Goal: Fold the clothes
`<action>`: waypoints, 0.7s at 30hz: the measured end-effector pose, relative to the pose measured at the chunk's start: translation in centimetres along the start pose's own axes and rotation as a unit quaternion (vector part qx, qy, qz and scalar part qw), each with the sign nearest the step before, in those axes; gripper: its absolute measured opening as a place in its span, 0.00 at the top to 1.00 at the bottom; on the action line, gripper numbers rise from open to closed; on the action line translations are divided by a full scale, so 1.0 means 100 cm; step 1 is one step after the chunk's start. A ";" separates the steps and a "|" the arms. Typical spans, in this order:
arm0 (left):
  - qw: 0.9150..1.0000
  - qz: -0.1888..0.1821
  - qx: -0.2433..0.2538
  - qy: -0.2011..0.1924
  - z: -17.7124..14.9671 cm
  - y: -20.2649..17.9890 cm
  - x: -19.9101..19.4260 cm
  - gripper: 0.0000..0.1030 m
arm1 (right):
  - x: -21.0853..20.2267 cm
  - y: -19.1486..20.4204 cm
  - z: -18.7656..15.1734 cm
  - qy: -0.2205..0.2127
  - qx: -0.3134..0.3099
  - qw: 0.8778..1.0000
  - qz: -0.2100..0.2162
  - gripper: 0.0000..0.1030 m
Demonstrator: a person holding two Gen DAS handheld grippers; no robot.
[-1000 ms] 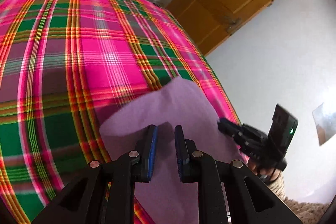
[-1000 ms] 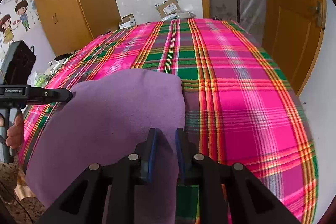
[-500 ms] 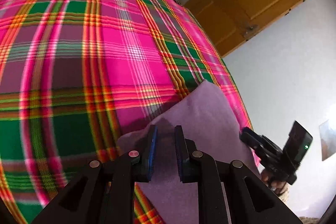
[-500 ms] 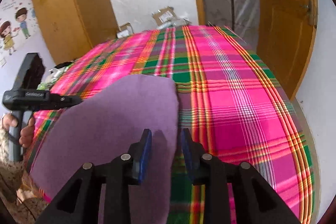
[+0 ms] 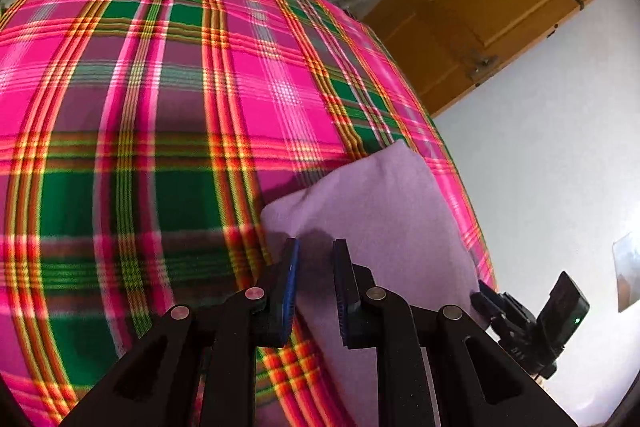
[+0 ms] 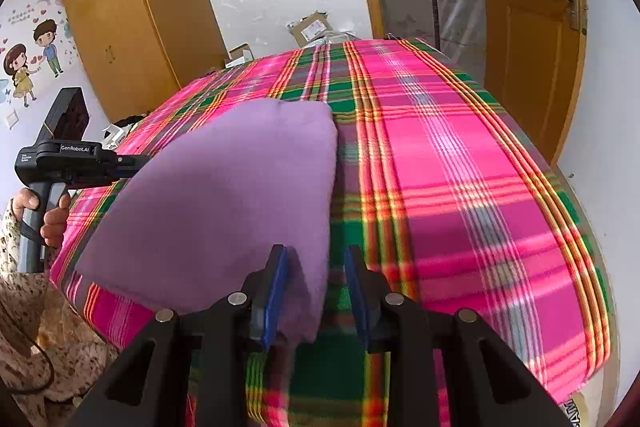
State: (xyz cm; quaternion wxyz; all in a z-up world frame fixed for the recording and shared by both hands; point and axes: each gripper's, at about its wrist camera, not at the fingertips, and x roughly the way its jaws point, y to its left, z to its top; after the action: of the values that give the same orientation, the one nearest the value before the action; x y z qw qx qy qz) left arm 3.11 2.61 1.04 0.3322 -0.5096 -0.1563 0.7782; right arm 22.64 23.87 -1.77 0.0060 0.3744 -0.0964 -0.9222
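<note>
A folded purple cloth [image 5: 384, 211] lies on the near part of a bed under a pink and green plaid cover [image 5: 160, 107]. My left gripper [image 5: 316, 267] is at its near left edge, the blue pads narrowly apart with the cloth filling the gap, so it looks shut on it. In the right wrist view the purple cloth [image 6: 224, 195] has its right edge between the jaws of my right gripper [image 6: 316, 267]. That edge lies against the left pad, clear of the right one, so this gripper is open. The left gripper [image 6: 134, 159] touches the cloth's far left edge.
The plaid cover [image 6: 460, 187] stretches past the cloth to the right and far side. Cardboard boxes [image 6: 312, 27] sit behind the bed, a wooden wardrobe [image 6: 132, 27] at the back left, an orange door [image 6: 532, 7] on the right. A hand [image 6: 52, 215] holds the left gripper's handle.
My right gripper's jaws have spread apart, letting go of the cloth's edge, and it has drawn back toward the bed's near edge. The left gripper has shifted sideways, its jaws unchanged.
</note>
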 end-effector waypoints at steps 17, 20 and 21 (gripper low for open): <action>0.997 -0.040 -0.037 0.062 -0.028 0.012 -0.005 0.65 | 0.023 -0.054 0.037 0.081 0.085 0.985 0.127 0.56; 0.988 -0.098 -0.069 0.096 -0.032 0.017 0.003 0.42 | 0.036 -0.059 0.046 0.100 0.096 0.978 0.156 0.51; 0.986 -0.111 -0.074 0.105 -0.033 0.017 0.005 0.41 | 0.040 -0.060 0.050 0.105 0.096 0.977 0.161 0.51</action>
State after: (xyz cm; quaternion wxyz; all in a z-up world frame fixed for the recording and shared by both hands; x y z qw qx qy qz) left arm 5.28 1.41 -1.74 0.3926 -0.5910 -0.2331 0.6650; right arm 16.67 30.30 -2.15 0.1288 0.4474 -0.2422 -0.8512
